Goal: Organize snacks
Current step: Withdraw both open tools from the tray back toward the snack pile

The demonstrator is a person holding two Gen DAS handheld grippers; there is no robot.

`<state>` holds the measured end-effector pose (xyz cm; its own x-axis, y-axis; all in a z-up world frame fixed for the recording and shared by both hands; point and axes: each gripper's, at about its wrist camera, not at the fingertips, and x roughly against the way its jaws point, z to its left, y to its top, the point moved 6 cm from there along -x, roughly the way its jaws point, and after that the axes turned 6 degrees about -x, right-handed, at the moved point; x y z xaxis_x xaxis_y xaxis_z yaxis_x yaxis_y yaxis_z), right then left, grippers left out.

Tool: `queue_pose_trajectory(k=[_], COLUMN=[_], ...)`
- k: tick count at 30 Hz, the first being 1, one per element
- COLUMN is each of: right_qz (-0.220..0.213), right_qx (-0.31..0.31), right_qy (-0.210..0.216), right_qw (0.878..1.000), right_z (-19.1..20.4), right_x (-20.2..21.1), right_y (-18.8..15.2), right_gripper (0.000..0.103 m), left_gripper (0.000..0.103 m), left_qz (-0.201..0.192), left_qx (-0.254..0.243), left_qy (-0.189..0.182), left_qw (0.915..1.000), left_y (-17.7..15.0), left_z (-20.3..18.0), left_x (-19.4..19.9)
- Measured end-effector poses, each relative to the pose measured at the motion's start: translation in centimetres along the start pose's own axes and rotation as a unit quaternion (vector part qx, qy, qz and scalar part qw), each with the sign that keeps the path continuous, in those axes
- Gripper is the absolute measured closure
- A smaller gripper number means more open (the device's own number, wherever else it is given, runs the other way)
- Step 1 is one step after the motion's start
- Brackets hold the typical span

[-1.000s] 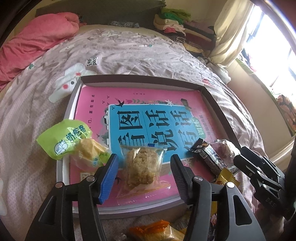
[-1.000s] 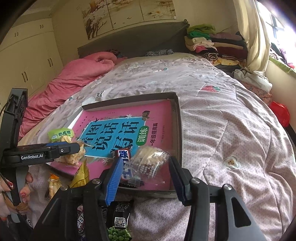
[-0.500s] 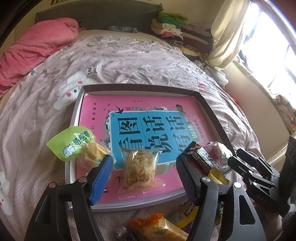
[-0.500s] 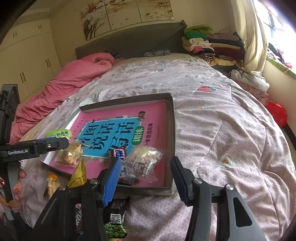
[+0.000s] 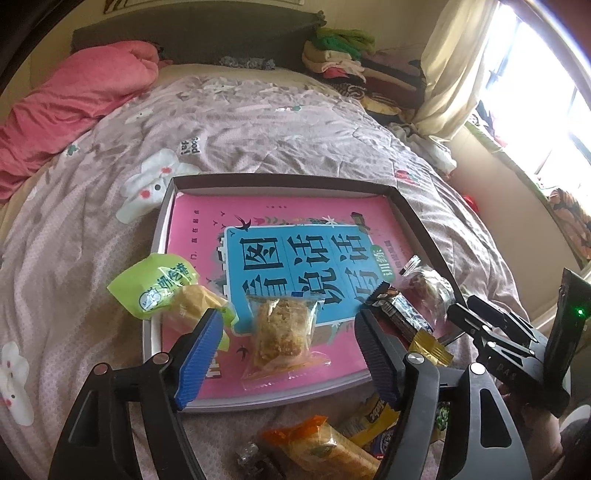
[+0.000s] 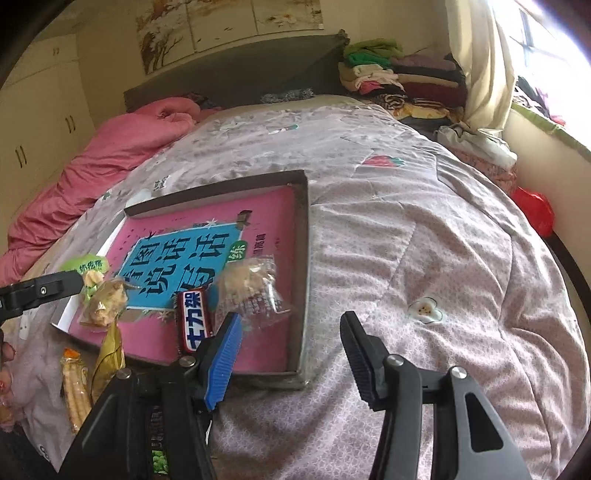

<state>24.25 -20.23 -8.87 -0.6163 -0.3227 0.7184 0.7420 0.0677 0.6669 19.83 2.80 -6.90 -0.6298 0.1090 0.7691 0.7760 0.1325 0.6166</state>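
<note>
While its jaws are opening around nothing, the left gripper (image 5: 288,354) hovers over a clear-wrapped pastry (image 5: 284,332) lying in the shallow box (image 5: 280,181) on the bed (image 5: 258,122), the right gripper (image 6: 291,354) spread and empty beside the box's corner.

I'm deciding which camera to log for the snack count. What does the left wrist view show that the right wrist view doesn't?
Only the left wrist view shows the orange-ended snack pack on the quilt near the camera, and the left gripper, whose jaws are opening with the clear-wrapped crumbly cake lying free beyond them.

Only the right wrist view shows the chocolate bar label face-on, the bare quilt right of the tray, and the wall paintings.

Both show the tray, green-wrapped snack and pink blanket.
</note>
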Motion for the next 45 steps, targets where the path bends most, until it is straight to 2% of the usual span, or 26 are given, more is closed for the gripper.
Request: queue_pose_trajectory(k=[2,5,18,25,45], right_qz=[-0.004,-0.009,-0.045,-0.060,-0.065], right_qx=[-0.005,-0.015,-0.011,-0.003,0.007], right_qy=[0.000,0.009,0.046,0.064,0.082], right_qw=[1.000,1.000,0.998,0.996,0.994], right_z=[-0.2,-0.3,0.9,1.8,3.0], right_x=[0.3,0.7,2.9,4.0,5.8], right_y=[0.2,0.4,1.2,1.3,0.5], right_gripper=[0.047,0.040,0.034,0.026,0.021], left_gripper=[0.027,0.027,0.022,0.021,0.021], left_qz=[-0.006,-0.013,-0.019,-0.022,-0.013], left_qx=[-0.004,-0.007,-0.011,-0.021,-0.013], left_qy=[0.002,0.002,-0.014,-0.011,-0.027], left_qw=[1.0000,0.9999,0.9997,0.9995,0.9995], left_y=[0.1,0.3,0.2,0.0,-1.7], left_z=[0.0,0.0,-0.6,-0.7,-0.6], left_x=[0.4,0.9,2.3,3.2,5.3])
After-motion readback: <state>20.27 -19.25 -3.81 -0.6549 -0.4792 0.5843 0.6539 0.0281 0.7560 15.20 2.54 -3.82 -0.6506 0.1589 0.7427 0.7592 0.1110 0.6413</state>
